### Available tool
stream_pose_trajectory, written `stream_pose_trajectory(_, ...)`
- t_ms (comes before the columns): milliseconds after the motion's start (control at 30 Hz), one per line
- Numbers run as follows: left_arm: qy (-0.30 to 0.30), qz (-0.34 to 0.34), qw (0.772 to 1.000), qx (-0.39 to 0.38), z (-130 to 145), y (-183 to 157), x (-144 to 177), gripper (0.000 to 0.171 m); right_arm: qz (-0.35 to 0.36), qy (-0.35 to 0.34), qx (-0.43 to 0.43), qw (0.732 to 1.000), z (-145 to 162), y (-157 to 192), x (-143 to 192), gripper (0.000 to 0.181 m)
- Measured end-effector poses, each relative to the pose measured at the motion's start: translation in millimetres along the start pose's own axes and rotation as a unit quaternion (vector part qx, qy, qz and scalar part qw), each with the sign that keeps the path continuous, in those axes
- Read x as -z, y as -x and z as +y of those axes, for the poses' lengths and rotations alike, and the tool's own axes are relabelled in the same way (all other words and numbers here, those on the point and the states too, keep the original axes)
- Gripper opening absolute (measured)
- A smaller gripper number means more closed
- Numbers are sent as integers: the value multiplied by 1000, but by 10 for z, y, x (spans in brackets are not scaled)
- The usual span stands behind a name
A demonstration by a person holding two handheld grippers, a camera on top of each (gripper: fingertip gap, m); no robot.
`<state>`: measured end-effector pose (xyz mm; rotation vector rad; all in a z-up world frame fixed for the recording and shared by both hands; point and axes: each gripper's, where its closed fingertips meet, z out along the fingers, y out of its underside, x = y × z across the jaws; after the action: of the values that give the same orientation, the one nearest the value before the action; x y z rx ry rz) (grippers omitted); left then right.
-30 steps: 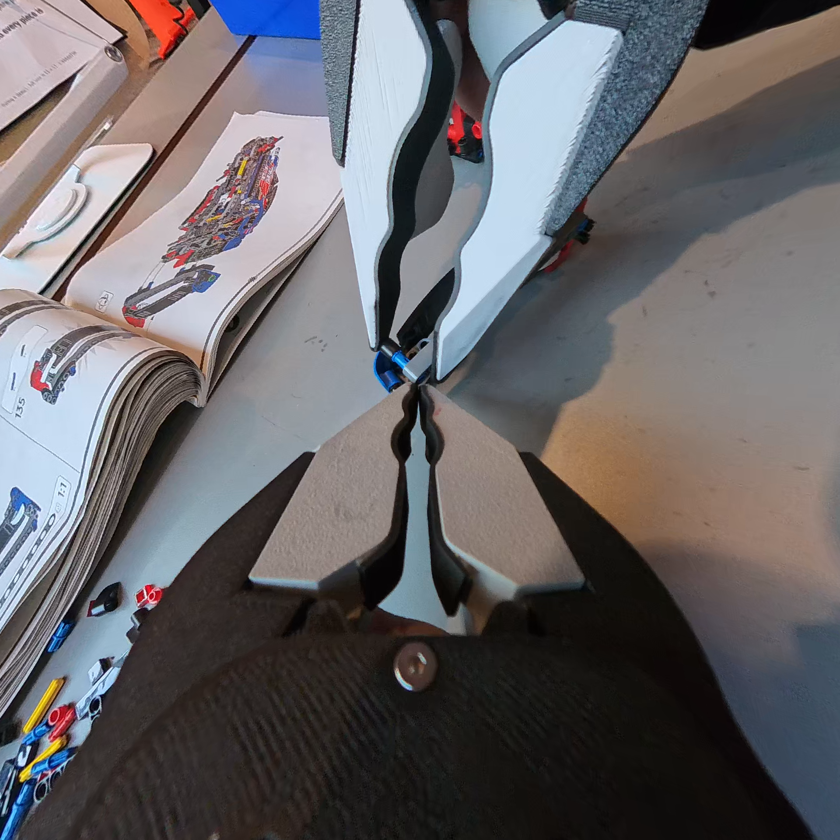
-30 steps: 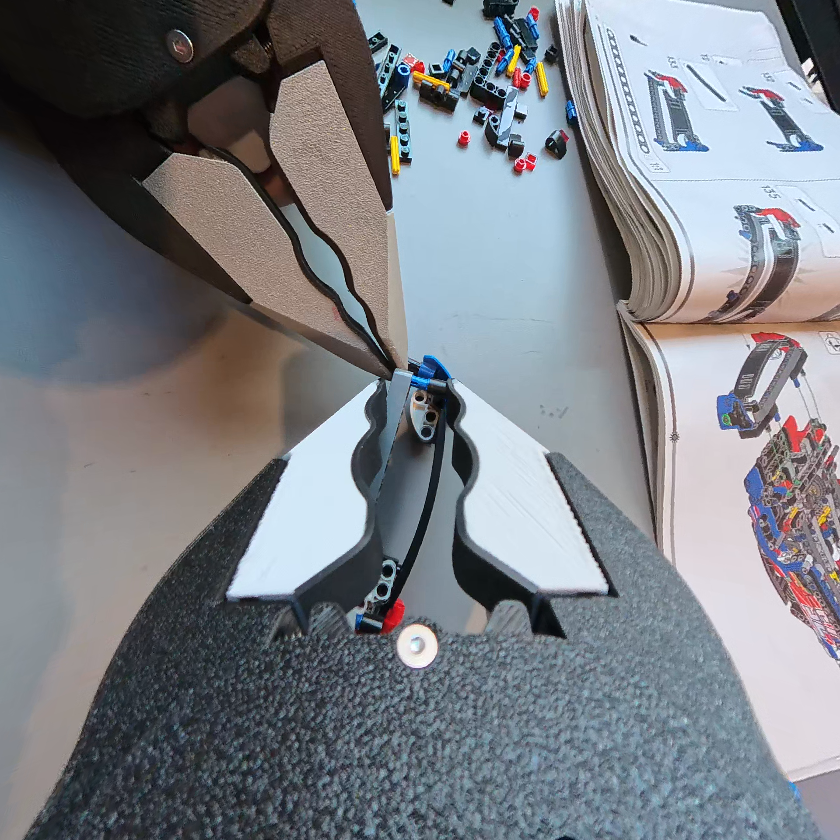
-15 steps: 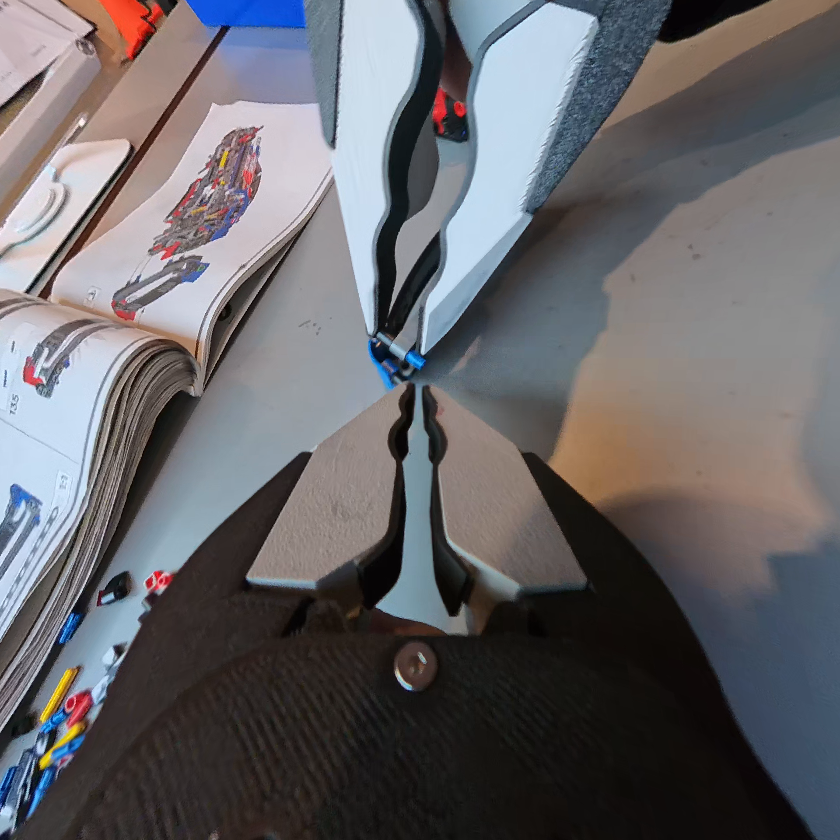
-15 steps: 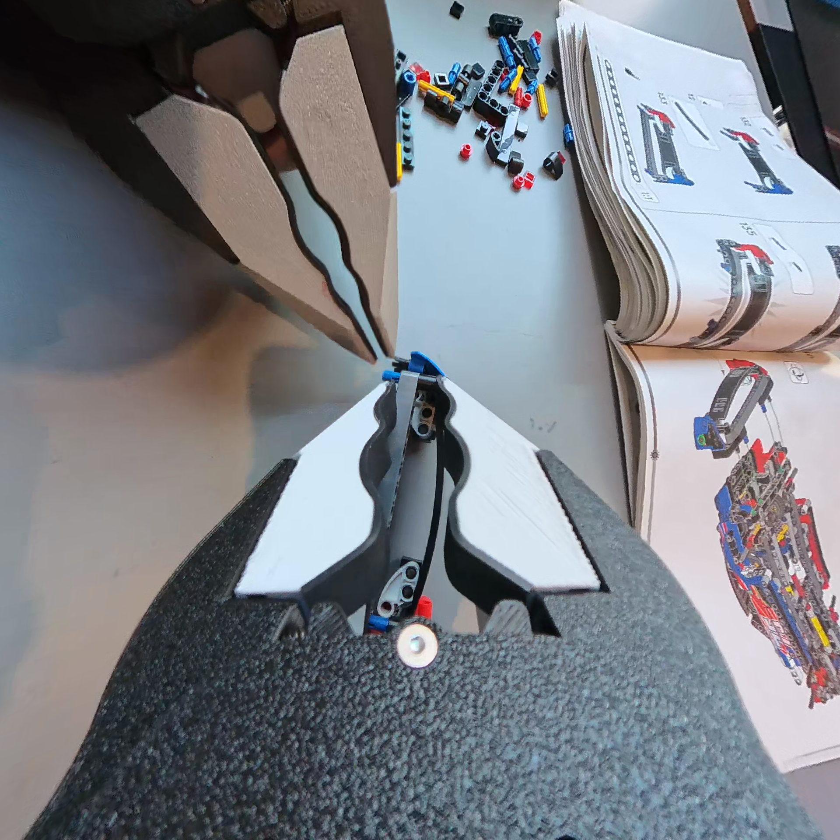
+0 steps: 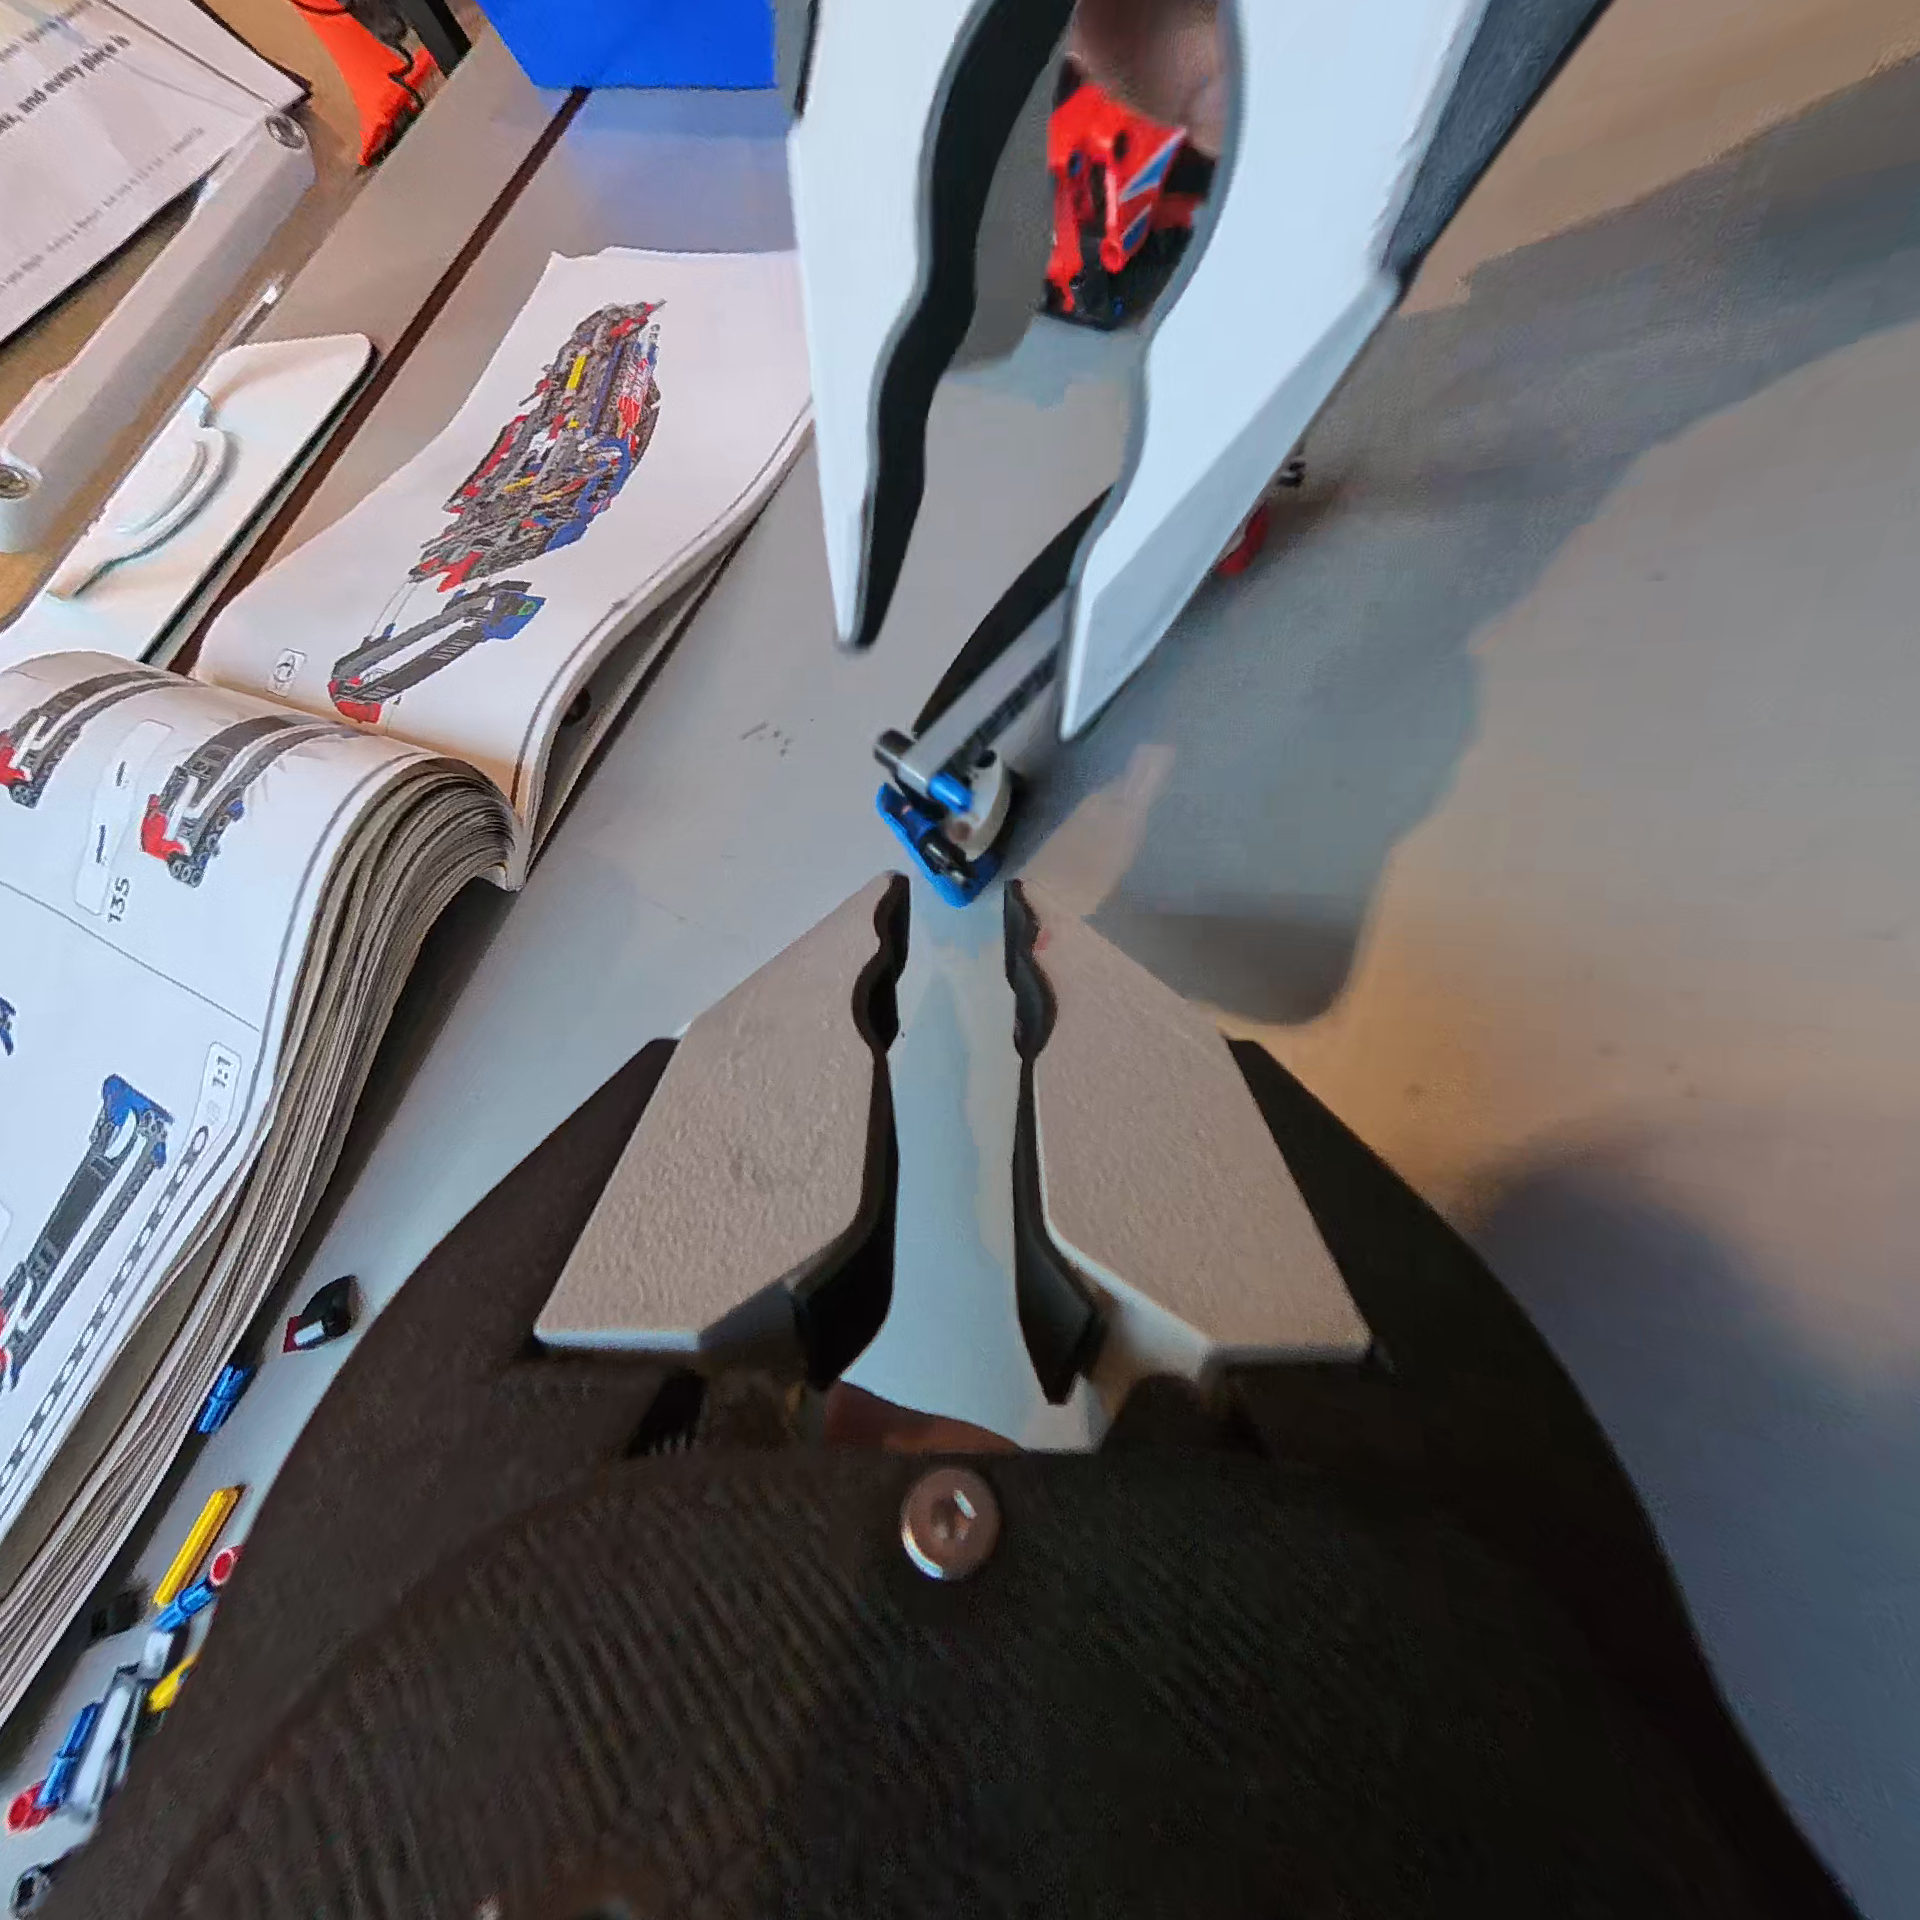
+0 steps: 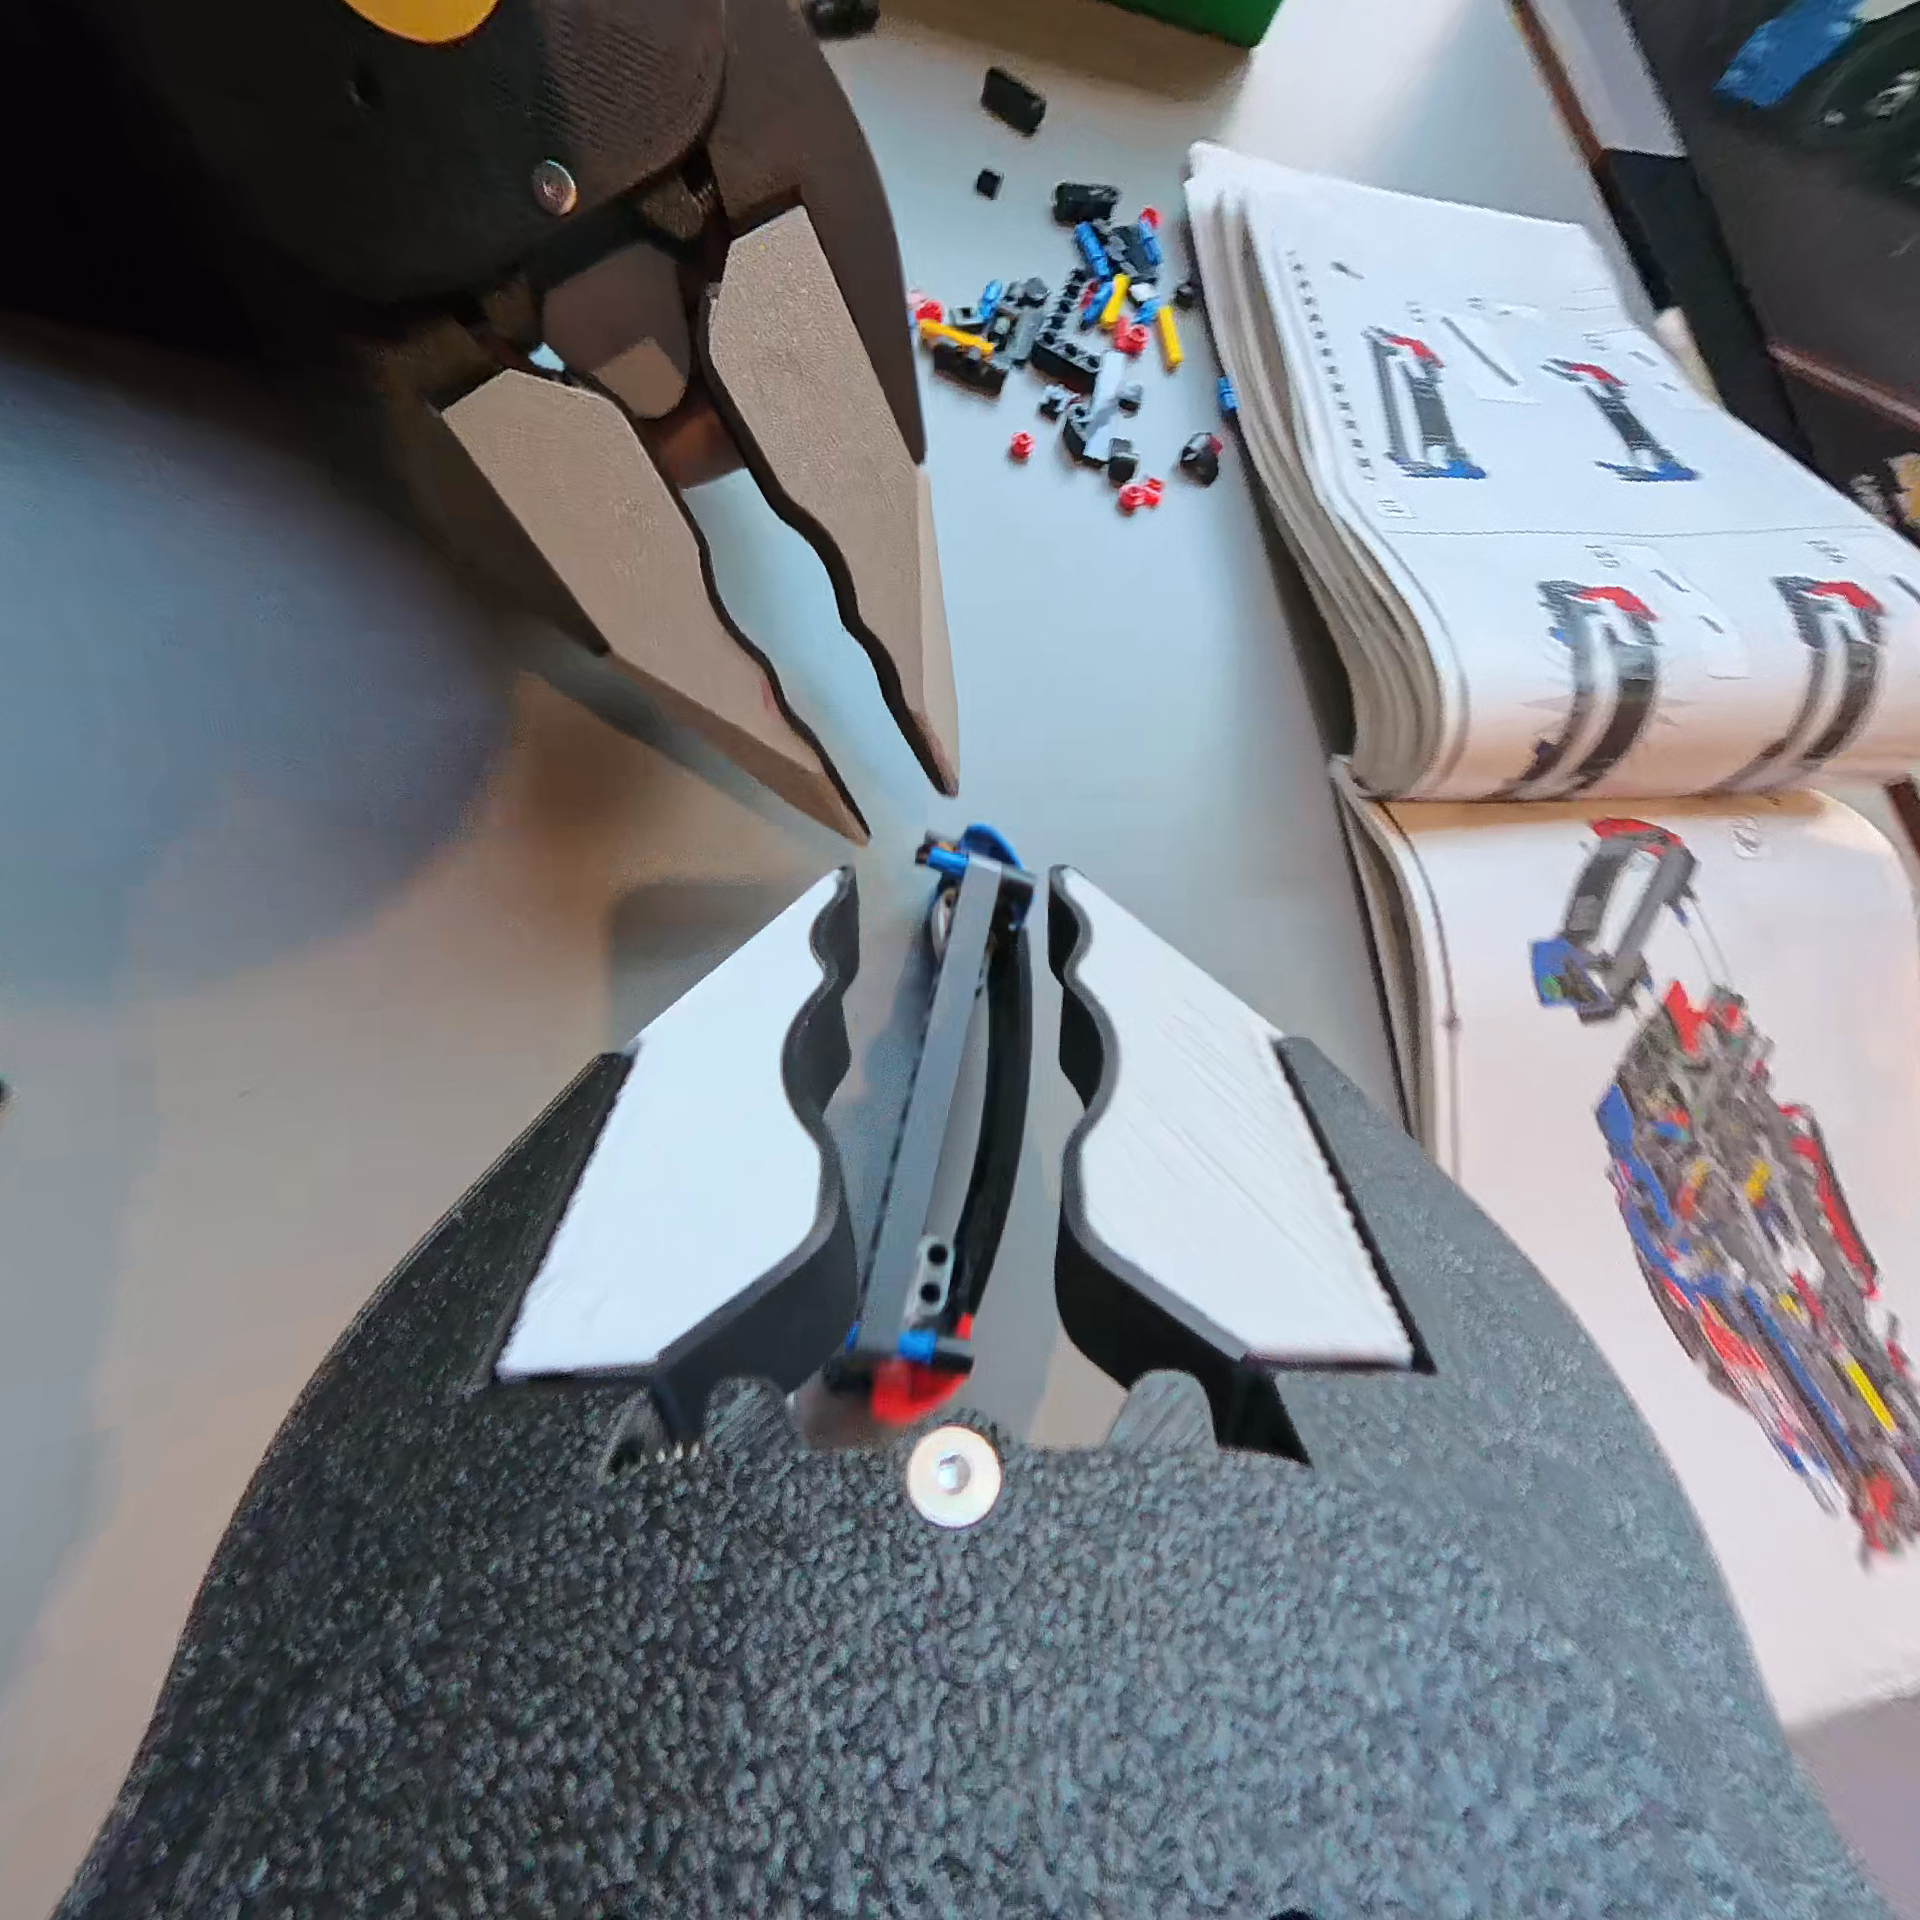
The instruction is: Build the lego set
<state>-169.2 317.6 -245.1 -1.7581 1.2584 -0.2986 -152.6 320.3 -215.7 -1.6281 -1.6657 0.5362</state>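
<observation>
A slim lego assembly [image 6: 935, 1091], a long grey beam with a black curved hose, a blue end and a red end, lies between the spread fingers of my right gripper [image 6: 951, 876], which is open and not clamping it. In the left wrist view the assembly's blue end [image 5: 940, 831] appears to rest on the grey table, just beyond my left gripper [image 5: 954, 888]. The left gripper is slightly open and empty, tip to tip with the right gripper [image 5: 966, 681]. The left gripper also shows in the right wrist view [image 6: 902, 808].
An open instruction book [image 5: 312, 831] lies beside the grippers and also shows in the right wrist view [image 6: 1558, 520]. Several loose small pieces [image 6: 1081, 332] lie beyond it. A red partly built model [image 5: 1107, 208] stands behind the right gripper. A blue box [image 5: 644, 42] stands at the back. My two grippers' fingertips are within a few centimetres of each other.
My right gripper has opened and let go of the assembly, which now lies between its fingers. My left gripper has opened a little from shut.
</observation>
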Motion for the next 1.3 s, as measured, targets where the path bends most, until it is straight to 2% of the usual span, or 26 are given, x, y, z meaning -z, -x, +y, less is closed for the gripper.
stream_pose_trajectory(100,-19,2,1000,11,-125,57,58,16,36,-10,-37,999,108,-67,327,35)
stream_pose_trajectory(233,-29,29,998,-37,-478,-18,36,14,80,-22,-102,991,450,5,651,29)
stream_pose_trajectory(367,30,82,989,-120,-604,-227,-234,29,116,-28,-149,982,669,75,693,30)
stream_pose_trajectory(467,66,104,981,-153,-589,-288,-446,26,132,-41,-171,976,694,68,677,37)
stream_pose_trajectory(567,84,127,976,-155,-573,-335,-555,20,123,-38,-181,975,733,77,609,38)
stream_pose_trajectory(733,89,143,974,-153,-578,-405,-593,9,120,-37,-182,975,764,22,506,42)
stream_pose_trajectory(800,85,149,973,-151,-595,-440,-593,8,116,-39,-181,976,765,-6,485,42)
stream_pose_trajectory(933,78,153,973,-156,-614,-463,-611,7,116,-39,-158,980,763,-29,476,26)
stream_pose_trajectory(1300,50,134,978,-151,-623,-505,-606,6,103,-21,-74,992,773,6,489,25)
